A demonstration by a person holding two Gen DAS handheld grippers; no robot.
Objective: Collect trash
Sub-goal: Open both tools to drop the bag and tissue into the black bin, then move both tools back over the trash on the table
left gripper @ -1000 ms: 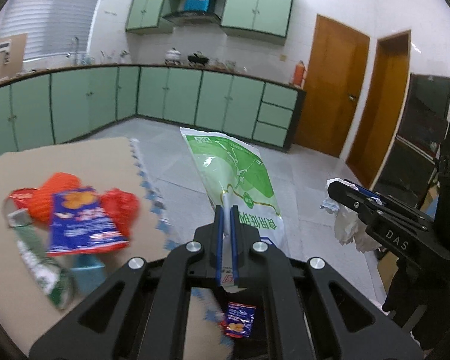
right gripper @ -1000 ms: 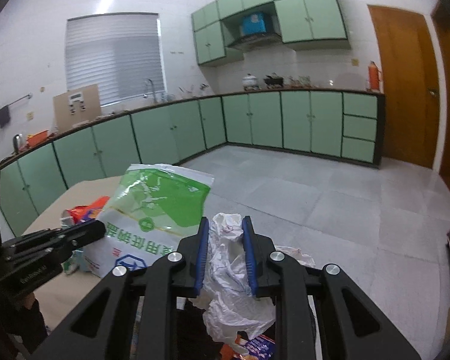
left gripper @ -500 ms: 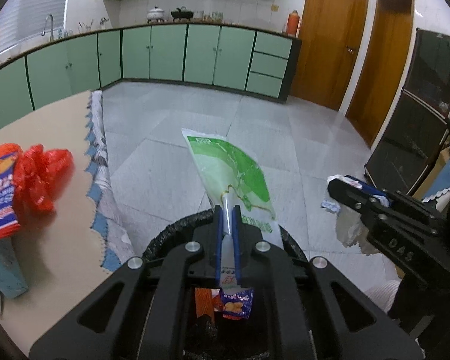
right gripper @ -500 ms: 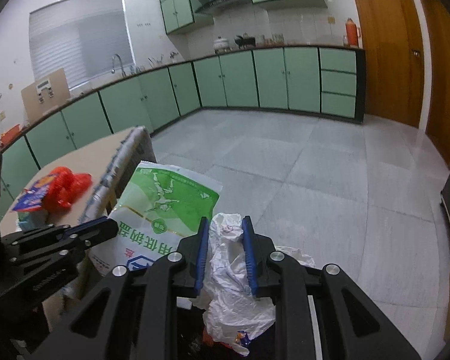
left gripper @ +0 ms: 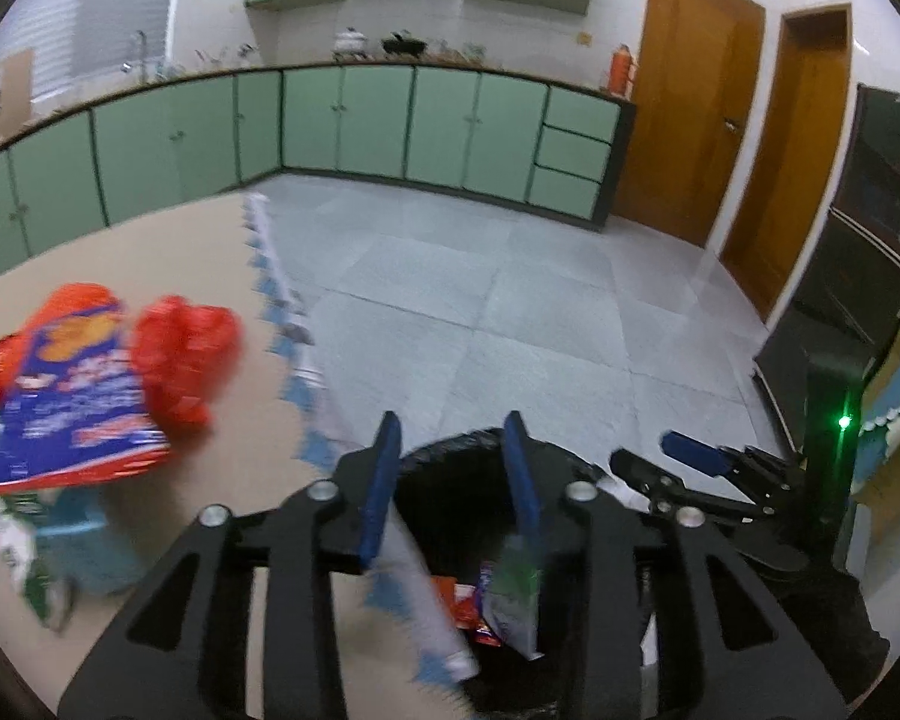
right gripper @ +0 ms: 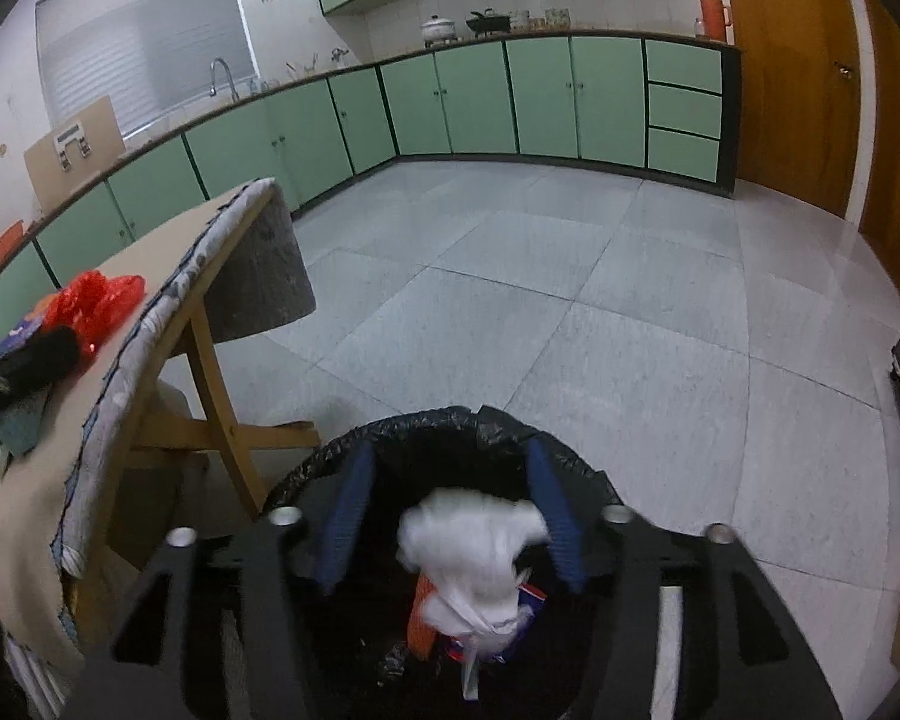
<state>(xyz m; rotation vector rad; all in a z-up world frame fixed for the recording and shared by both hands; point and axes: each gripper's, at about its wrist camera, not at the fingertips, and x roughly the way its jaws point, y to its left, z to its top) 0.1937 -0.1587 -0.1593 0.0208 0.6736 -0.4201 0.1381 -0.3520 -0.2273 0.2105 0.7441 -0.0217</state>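
Above the black-lined round trash bin [right gripper: 498,438]: left claw [left gripper: 453,480] and right claw [right gripper: 450,516], both opening, empty; crumpled white plastic bag [right gripper: 474,552] dropping binward; remaining red-blue wrappers [left gripper: 84,378] on desk [left gripper: 168,252], leftward, nearer left claw.

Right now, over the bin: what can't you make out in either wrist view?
- Bin depth and fill: both views, tongs bodies cover the lower half.
- Green bag, left view: blurred, partly behind the left tongs; contact unclear.
- White plastic wad, right view: blurred between the opening right tongs; contact unclear.
- Table trash: blue snack bag print smeared, left view; items below it cut off by the lens edge.
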